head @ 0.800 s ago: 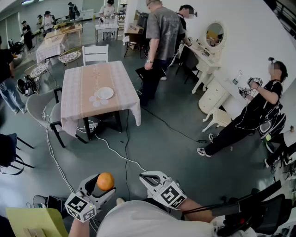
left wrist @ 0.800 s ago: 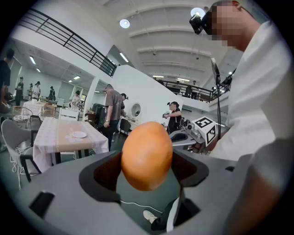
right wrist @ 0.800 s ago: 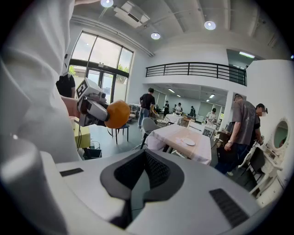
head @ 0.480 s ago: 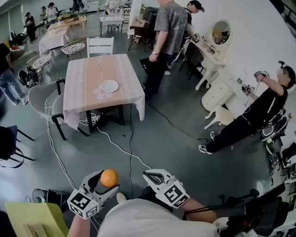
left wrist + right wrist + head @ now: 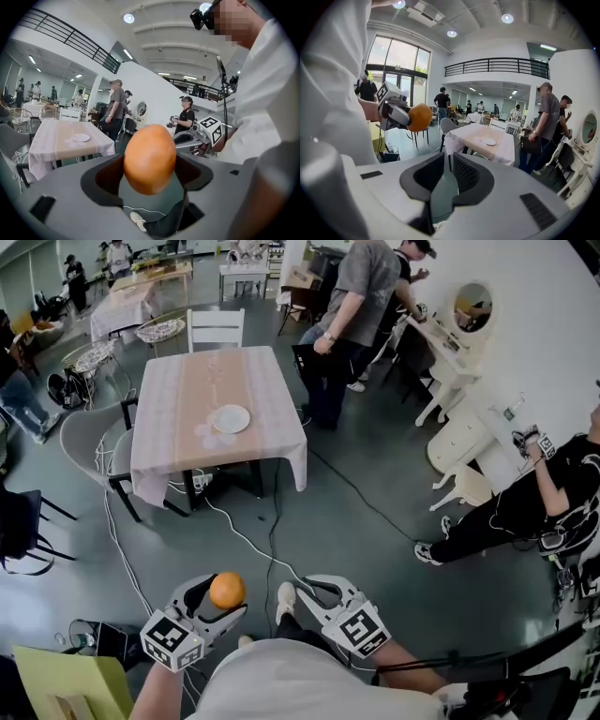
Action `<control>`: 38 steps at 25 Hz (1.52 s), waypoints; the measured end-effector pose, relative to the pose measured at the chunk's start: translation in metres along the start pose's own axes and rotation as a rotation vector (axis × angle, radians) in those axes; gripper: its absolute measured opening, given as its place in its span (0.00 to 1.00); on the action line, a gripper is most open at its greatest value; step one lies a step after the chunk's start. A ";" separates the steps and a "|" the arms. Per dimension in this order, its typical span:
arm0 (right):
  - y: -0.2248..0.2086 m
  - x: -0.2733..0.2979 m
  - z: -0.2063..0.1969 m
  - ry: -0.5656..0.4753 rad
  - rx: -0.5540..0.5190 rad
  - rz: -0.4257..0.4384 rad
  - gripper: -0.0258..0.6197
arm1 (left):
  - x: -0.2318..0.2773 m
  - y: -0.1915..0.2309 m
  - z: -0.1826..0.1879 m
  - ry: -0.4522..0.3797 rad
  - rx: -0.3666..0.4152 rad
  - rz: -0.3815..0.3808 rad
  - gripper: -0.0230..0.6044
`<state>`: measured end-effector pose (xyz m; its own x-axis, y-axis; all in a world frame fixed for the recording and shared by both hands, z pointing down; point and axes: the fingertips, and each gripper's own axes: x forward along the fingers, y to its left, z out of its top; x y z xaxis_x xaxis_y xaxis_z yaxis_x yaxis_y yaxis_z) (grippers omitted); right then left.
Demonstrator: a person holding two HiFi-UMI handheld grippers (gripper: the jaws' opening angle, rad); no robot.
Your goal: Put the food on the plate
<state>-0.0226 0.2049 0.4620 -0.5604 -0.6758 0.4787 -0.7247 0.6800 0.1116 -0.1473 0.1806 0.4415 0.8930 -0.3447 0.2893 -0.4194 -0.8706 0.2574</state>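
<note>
An orange sits between the jaws of my left gripper, which is shut on it at the bottom of the head view. In the left gripper view the orange fills the gap between the dark pads. My right gripper is beside it, its jaws nearly together with nothing between them. From the right gripper view the orange shows at the left. A white plate lies on a table with a pink cloth, far ahead across the floor. The plate is small in both gripper views.
White and black cables run over the grey floor between me and the table. Grey chairs stand at the table's left, a white chair behind it. A person stands at its right; another sits by a white dresser.
The table and plate have come nearer and lower in the head view as I move forward. The orange stays in the left gripper; the right gripper stays the same.
</note>
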 end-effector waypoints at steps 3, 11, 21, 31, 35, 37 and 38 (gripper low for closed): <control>-0.046 0.014 0.009 -0.026 -0.017 0.008 0.22 | 0.034 0.022 0.021 0.018 -0.002 0.023 0.60; -0.167 0.024 0.001 -0.065 -0.041 0.023 0.27 | 0.134 0.090 0.070 0.077 0.057 0.128 0.60; -0.258 0.052 -0.010 -0.044 0.020 -0.042 0.27 | 0.202 0.213 0.094 0.208 0.148 0.225 0.60; -0.337 0.104 0.024 -0.010 0.085 -0.265 0.27 | 0.276 0.394 0.088 0.407 0.280 0.180 0.60; -0.359 0.124 0.042 0.009 0.125 -0.351 0.27 | 0.308 0.462 0.076 0.522 0.334 0.152 0.60; -0.363 0.132 0.043 0.026 0.148 -0.383 0.27 | 0.323 0.487 0.065 0.592 0.370 0.136 0.60; -0.365 0.137 0.043 0.034 0.161 -0.399 0.27 | 0.330 0.499 0.060 0.624 0.389 0.128 0.60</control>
<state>0.1479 -0.1476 0.4494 -0.2123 -0.8649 0.4548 -0.9368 0.3126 0.1573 -0.0522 -0.3889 0.6104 0.5336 -0.2890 0.7948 -0.3227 -0.9383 -0.1246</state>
